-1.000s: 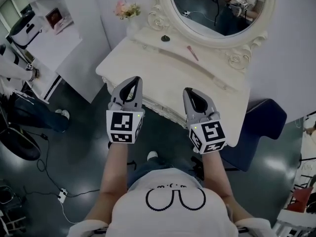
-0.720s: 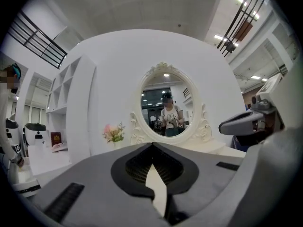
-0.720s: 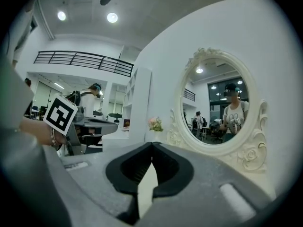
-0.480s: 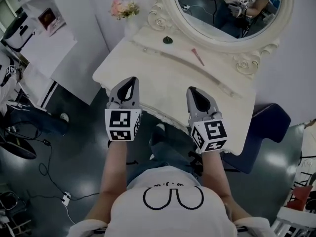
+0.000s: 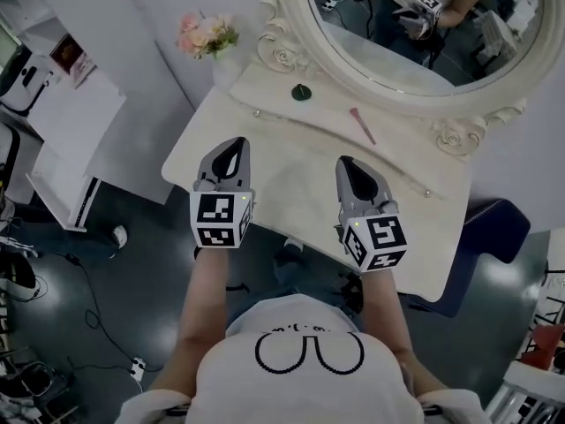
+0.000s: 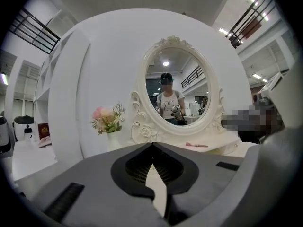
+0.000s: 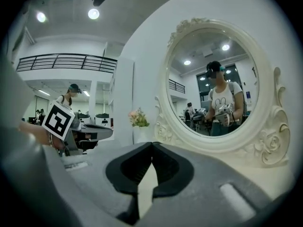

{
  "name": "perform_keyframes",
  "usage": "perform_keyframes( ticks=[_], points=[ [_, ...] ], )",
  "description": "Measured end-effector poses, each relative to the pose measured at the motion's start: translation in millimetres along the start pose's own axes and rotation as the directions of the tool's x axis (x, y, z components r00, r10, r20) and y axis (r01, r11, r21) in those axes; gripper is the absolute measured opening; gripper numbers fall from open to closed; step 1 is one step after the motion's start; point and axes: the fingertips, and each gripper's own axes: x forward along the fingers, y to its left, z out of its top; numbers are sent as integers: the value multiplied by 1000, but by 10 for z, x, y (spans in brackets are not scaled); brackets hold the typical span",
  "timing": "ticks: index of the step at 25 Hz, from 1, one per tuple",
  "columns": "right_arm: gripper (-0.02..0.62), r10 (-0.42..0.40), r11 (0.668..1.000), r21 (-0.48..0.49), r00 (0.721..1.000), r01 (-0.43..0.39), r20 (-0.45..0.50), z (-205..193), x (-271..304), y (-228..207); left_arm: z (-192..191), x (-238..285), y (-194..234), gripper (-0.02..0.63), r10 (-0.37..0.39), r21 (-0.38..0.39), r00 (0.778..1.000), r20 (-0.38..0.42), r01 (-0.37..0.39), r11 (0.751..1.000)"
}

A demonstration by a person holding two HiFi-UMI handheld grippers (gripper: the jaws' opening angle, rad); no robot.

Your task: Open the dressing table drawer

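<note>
The left hand-held gripper (image 5: 237, 141) and the right hand-held gripper (image 5: 346, 162) both have their jaws closed tip to tip with nothing between them. They are held side by side, well apart, above the near half of the white counter (image 5: 291, 162), and both point towards the oval mirror (image 5: 424, 34). A pink brush (image 5: 362, 124) and a small dark item (image 5: 302, 92) lie near the mirror's base, with flowers (image 5: 205, 34) at the back left corner; the drawer is hidden under the counter's near edge in every view.
</note>
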Motion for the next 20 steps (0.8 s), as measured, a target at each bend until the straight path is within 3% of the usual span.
perform_keyframes(
  ticks=[6,9,11,12,20],
  points=[
    [-2,-24,999,32,999,25,-23,-18,516,-335,-164,629,262,-2,11,-27,997,-70,-13,1000],
    [-2,-29,999,44,999,31,-44,-77,693,-437,-297,840,288,1,-19,-49,993,-116,13,999],
    [-2,-32,998,50,998,35,-56,-115,789,-481,-413,970,290,140,-50,-73,986,-156,39,997],
    [-2,-32,998,51,998,36,-63,-133,829,-495,-470,1029,297,177,-63,-85,983,-174,49,995],
    [-2,-83,994,57,986,92,-145,-395,964,-564,-879,1386,428,183,-125,-68,960,-251,112,991]
  ],
)
